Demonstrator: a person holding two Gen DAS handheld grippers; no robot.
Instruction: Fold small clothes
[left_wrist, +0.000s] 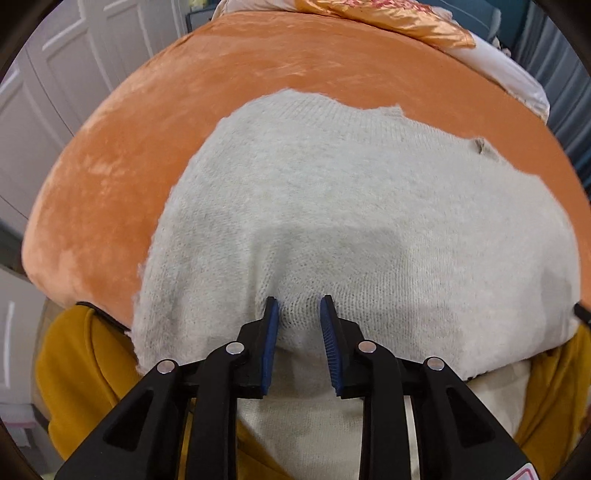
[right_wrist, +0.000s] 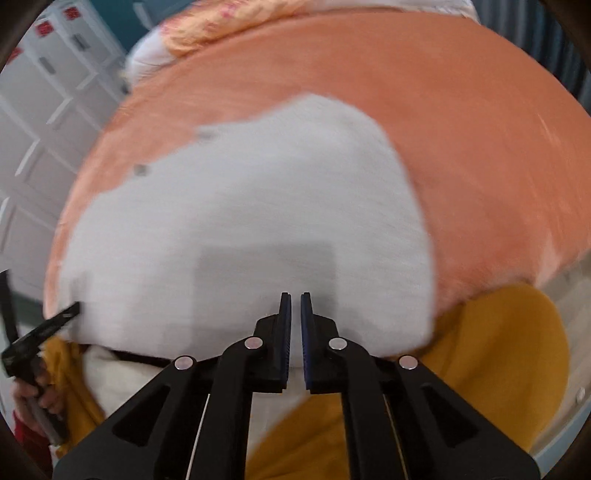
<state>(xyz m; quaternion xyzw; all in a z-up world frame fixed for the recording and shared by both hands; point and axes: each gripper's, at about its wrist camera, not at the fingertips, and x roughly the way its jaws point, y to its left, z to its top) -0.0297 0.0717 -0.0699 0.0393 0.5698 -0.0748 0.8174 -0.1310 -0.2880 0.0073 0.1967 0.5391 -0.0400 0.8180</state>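
Nearest the left wrist camera, the left gripper (left_wrist: 299, 301) hangs over the near hem of the pale knit sweater (left_wrist: 332, 206), its fingers (left_wrist: 271, 325) a narrow gap apart with a raised ridge of knit between them; whether the pads press it cannot be told. In the right view the right gripper (right_wrist: 295, 295) has its fingers nearly together, and the blur hides whether any cloth is pinched.

The sweater lies spread on the orange bed cover (left_wrist: 147, 110), its near hem at the bed's front edge, by the person's mustard-yellow garment (left_wrist: 74, 369).

To fold well, both grippers would likely need an even hold on the hem at matching spots, lifting just enough to carry it toward the far edge of the sweater without dragging.

Beyond the sweater the cover is bare up to the satin pillow (left_wrist: 388, 18), so there is room to fold away from the person.
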